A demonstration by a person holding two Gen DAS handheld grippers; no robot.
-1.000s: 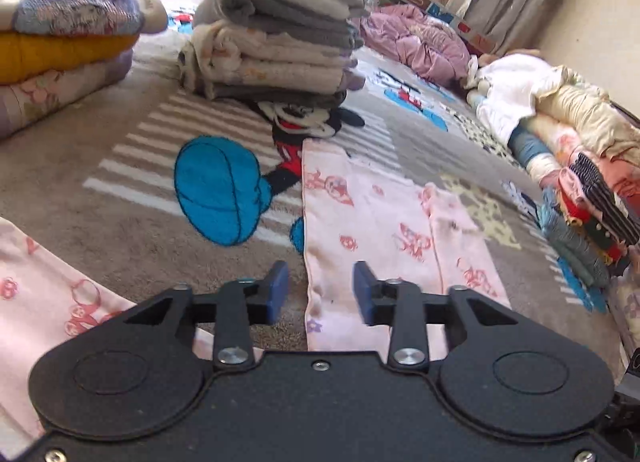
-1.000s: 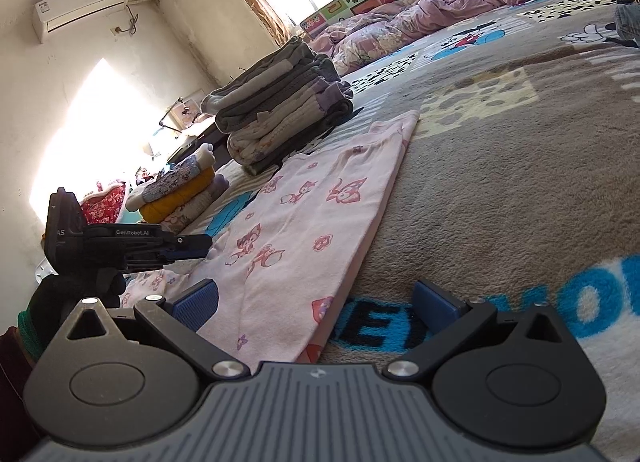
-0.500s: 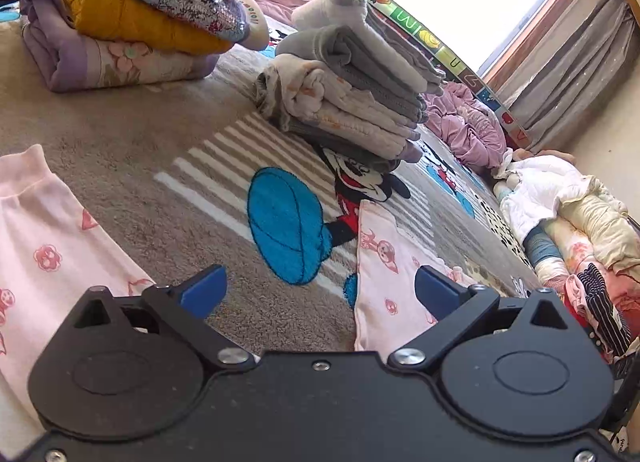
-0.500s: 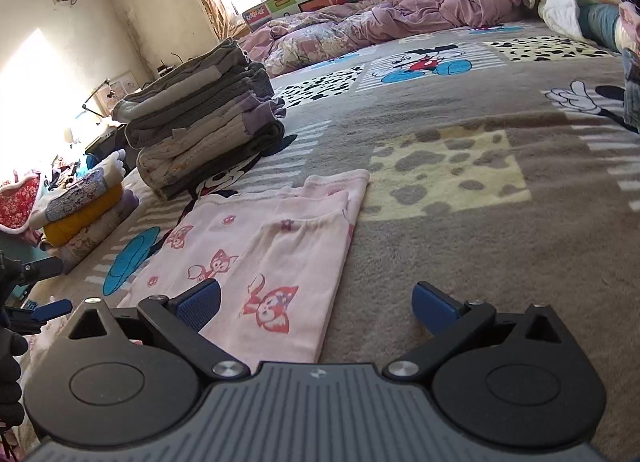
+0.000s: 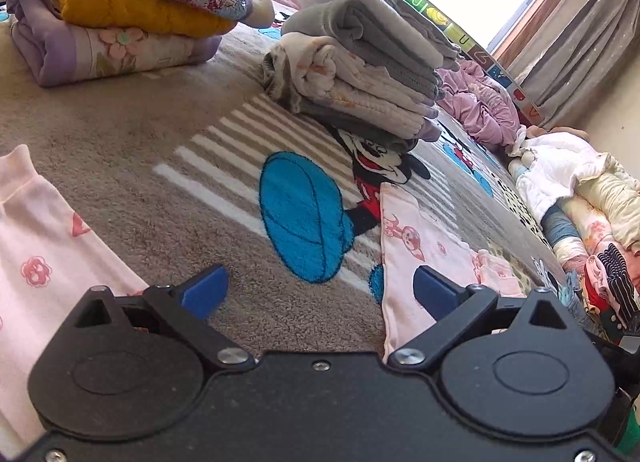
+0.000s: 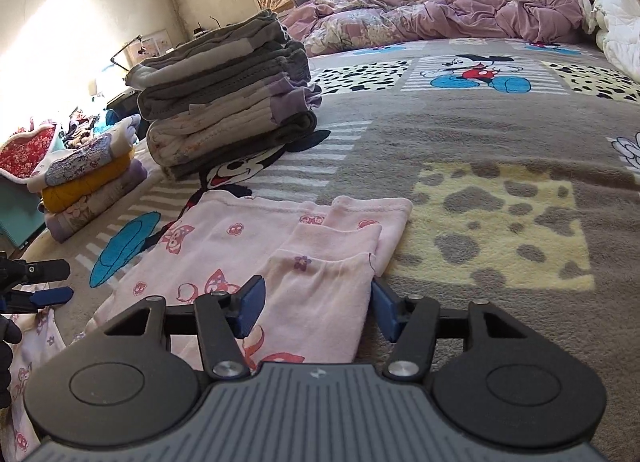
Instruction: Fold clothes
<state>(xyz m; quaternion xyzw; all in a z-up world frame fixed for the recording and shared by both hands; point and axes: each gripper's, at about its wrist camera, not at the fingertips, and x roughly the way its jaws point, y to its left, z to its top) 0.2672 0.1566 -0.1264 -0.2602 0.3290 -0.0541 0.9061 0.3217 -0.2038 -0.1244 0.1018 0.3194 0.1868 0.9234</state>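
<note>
Two claws in play. Left claw (image 5: 320, 290): jaws spread wide, nothing between them but carpet (image 5: 120, 141); its right pad sits over the edge of the pink garment (image 6: 240, 258), contact unclear. Right claw (image 6: 316, 308): jaws have just been closing, now about half apart, straddling the folded pink sleeve (image 6: 320, 294) at lower centre of its view; pads sit just beside the cloth edges, pinch not confirmed.

Pink garment lies flat on the carpet, centre-left in the right view, lower right in the left view.

Left view only: curtain (image 5: 572, 41) upper right, loose clothes heap (image 5: 580, 201) at right edge, a second pink piece (image 5: 40, 242) lower left.

Right view only: purple bedding (image 6: 460, 17) along the top, left claw's tips at far left edge.

Both views: grey folded stack (image 5: 360, 61) and yellow-purple stack (image 5: 120, 13).
</note>
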